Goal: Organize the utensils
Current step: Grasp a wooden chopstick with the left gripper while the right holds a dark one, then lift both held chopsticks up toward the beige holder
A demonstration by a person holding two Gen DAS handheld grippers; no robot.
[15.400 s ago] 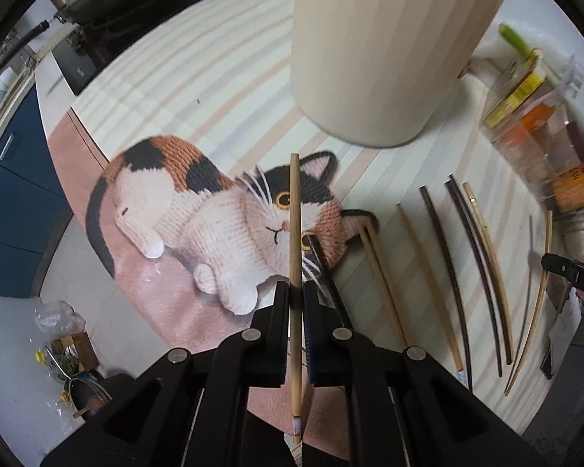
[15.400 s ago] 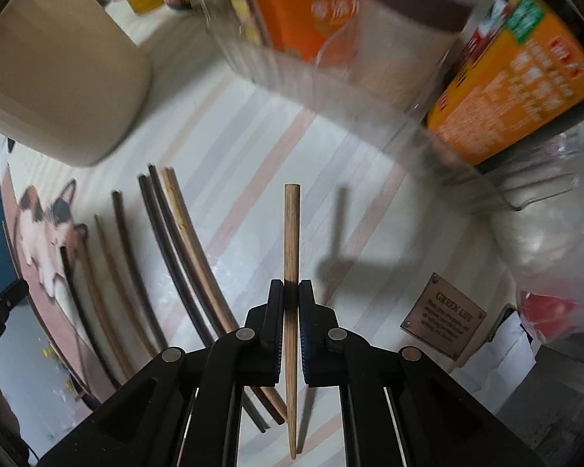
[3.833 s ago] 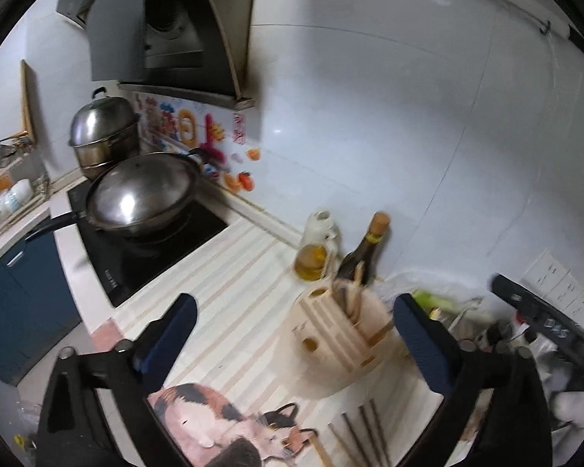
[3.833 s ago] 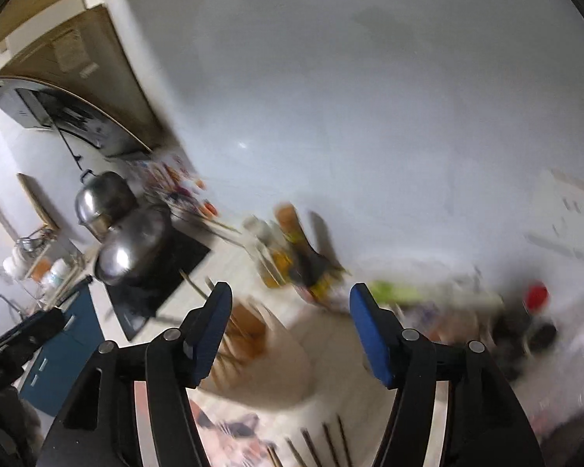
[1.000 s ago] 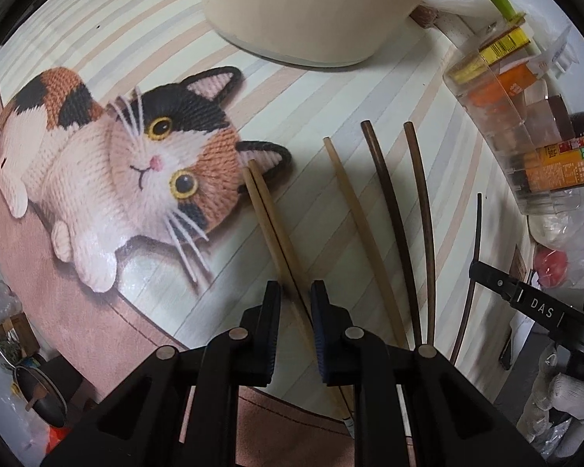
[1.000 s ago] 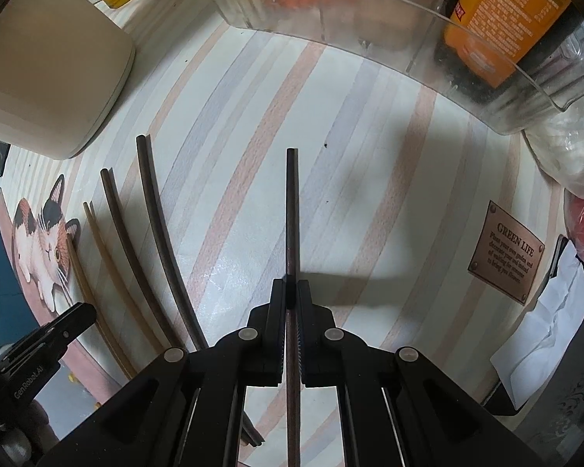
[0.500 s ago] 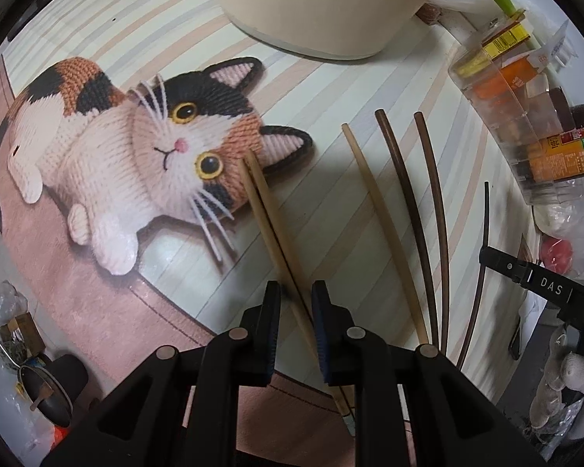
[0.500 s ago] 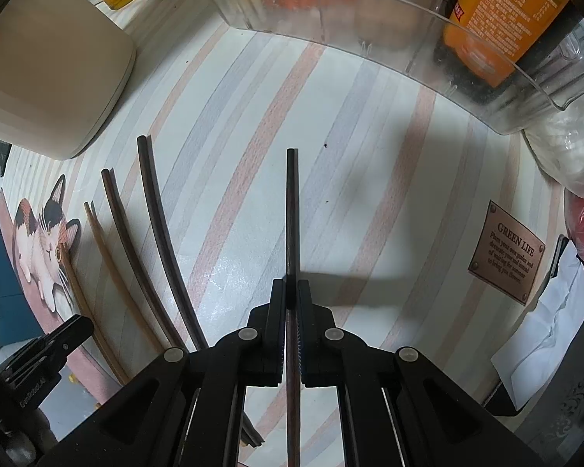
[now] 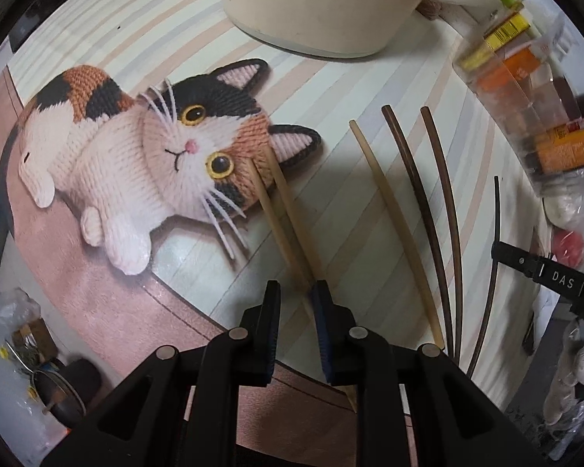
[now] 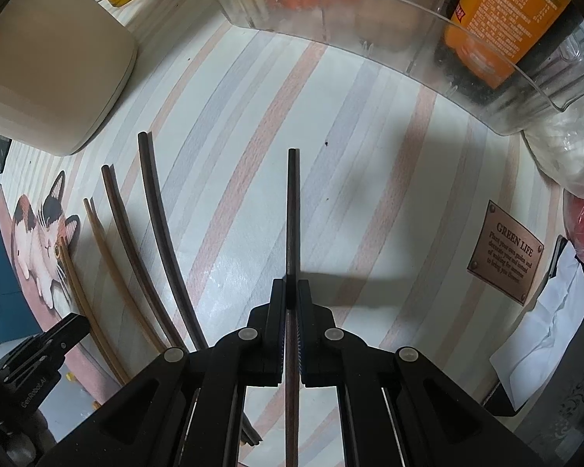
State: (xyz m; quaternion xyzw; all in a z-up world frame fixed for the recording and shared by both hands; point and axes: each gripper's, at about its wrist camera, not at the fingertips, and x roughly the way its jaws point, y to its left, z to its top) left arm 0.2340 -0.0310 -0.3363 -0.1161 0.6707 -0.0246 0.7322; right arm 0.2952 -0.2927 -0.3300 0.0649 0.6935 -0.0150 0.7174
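Several chopsticks lie on the striped counter mat. My left gripper (image 9: 296, 292) is open, its jaws a narrow gap apart, right over the near ends of a pair of light wooden chopsticks (image 9: 282, 214) that cross the cat picture's ear. A pale chopstick (image 9: 393, 225) and two dark ones (image 9: 420, 210) lie to their right. My right gripper (image 10: 291, 292) is shut on a thin dark chopstick (image 10: 292, 210), also seen in the left wrist view (image 9: 493, 249). The beige utensil holder (image 9: 323, 4) stands at the back.
A cat picture (image 9: 155, 155) is printed on the mat's left side. A clear bin (image 10: 408, 31) of sauce packs and bottles stands at the back right. A brown "GREEN LIFE" tag (image 10: 504, 253) and white paper (image 10: 545, 319) lie at the right.
My left gripper has drawn back slightly along the light pair, its jaws a little wider. My right gripper stays shut on the dark chopstick, unmoved.
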